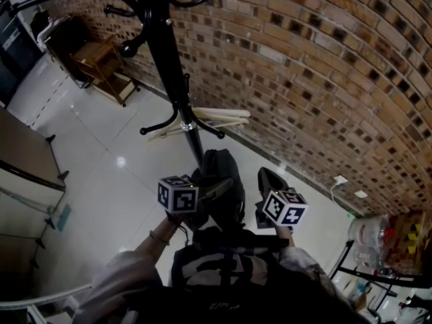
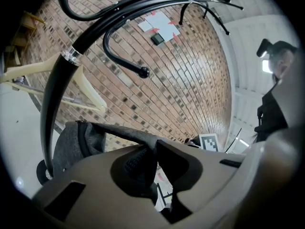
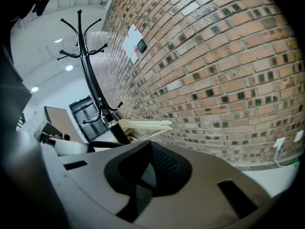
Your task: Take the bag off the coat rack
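The black coat rack [image 1: 177, 66] stands in front of the brick wall, and its curved hooks [image 2: 125, 61] carry nothing. A dark grey bag [image 1: 226, 174] hangs low beside the pole, between my two grippers. My left gripper [image 1: 214, 189] is shut on the bag's strap [image 2: 119, 138], which runs from the bag's body [image 2: 71, 147] up into the jaws. My right gripper [image 1: 264, 177] is to the right of the bag and apart from it. Its jaws [image 3: 150, 149] meet at the tips with nothing visibly gripped. The rack's base is hidden behind the bag.
Cream wooden bars [image 1: 206, 119] lean against the brick wall [image 1: 324, 79] behind the rack. A wooden shelf unit [image 1: 101, 63] stands at the back left and a desk [image 1: 27, 155] at the left. Clutter [image 1: 385, 241] fills the lower right. The floor [image 1: 108, 187] is glossy white.
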`<state>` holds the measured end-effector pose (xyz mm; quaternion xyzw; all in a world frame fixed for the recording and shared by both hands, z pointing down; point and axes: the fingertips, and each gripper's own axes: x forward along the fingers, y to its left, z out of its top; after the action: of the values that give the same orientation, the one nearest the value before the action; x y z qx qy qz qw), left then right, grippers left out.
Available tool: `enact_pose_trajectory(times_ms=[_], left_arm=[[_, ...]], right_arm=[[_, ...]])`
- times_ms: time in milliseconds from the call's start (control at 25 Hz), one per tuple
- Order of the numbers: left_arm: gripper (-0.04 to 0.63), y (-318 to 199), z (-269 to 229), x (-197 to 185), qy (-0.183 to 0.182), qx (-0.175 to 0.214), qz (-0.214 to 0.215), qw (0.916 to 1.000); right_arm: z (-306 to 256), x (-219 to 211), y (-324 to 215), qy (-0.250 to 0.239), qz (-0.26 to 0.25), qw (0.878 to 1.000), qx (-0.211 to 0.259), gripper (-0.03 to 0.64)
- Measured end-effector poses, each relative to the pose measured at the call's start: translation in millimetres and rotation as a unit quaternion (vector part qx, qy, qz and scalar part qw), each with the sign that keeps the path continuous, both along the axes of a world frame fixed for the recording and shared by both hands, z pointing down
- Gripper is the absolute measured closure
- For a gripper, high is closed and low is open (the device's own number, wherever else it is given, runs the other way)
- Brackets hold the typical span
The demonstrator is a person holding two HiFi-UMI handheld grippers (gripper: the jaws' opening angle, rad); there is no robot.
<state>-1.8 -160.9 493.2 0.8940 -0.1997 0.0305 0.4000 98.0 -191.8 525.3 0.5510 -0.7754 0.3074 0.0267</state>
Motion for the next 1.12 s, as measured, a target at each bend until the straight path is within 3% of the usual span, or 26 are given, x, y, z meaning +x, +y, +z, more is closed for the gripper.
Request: enact_pose_trajectory(times_ms=[240,640,1120], left_arm=[[0.554,-12,-5,-9,-0.002,0.007,-0.026,0.9996],[0.554,-15,13,-30,-0.008,-0.017,-0.072,0.9973],[0.554,-1,12,-24,-0.006,-0.028,-0.06,0.9978]], right_arm=[[-24,-26,-15,0.03,-0.036,0.998,0.04,0.627],[-42,-49,-26,0.039,-0.066,0.995,0.064,0.627],[-36,-59,-24,0.051,-0.078,0.994,0.059,0.627]])
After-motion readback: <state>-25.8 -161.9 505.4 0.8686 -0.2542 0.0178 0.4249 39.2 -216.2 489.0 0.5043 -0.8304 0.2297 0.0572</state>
